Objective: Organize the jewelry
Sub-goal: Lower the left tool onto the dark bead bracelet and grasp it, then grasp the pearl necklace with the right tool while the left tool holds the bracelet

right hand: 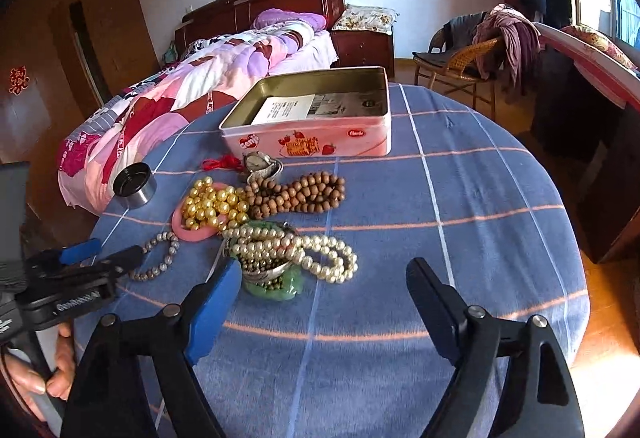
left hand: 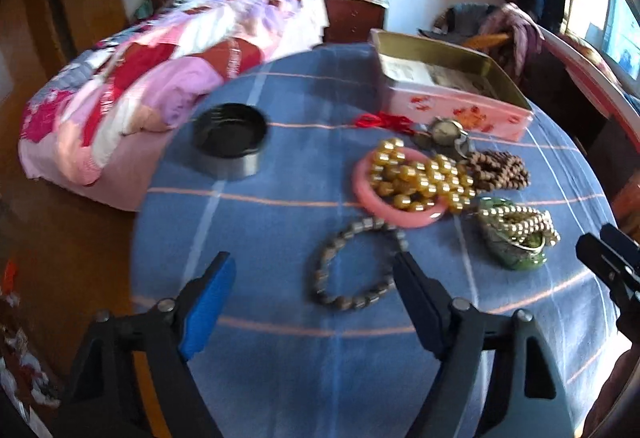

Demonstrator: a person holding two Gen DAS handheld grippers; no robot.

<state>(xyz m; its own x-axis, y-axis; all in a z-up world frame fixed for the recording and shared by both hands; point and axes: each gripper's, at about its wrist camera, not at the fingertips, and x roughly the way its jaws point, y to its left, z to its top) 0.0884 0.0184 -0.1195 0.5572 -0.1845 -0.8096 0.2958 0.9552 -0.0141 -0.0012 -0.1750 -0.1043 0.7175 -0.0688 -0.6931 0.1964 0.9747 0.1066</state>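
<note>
my left gripper [left hand: 314, 266] hangs wide and empty; the grey bead bracelet [left hand: 356, 264] lies flat just ahead between its jaws. my right gripper [right hand: 320, 274], also wide, stands farther off beside the pearls [right hand: 304, 252].

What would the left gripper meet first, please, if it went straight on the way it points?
Likely the grey bead bracelet, lying just ahead beside the right finger of the open left gripper; beyond it sits the pink bangle. Depth is uncertain.
</note>
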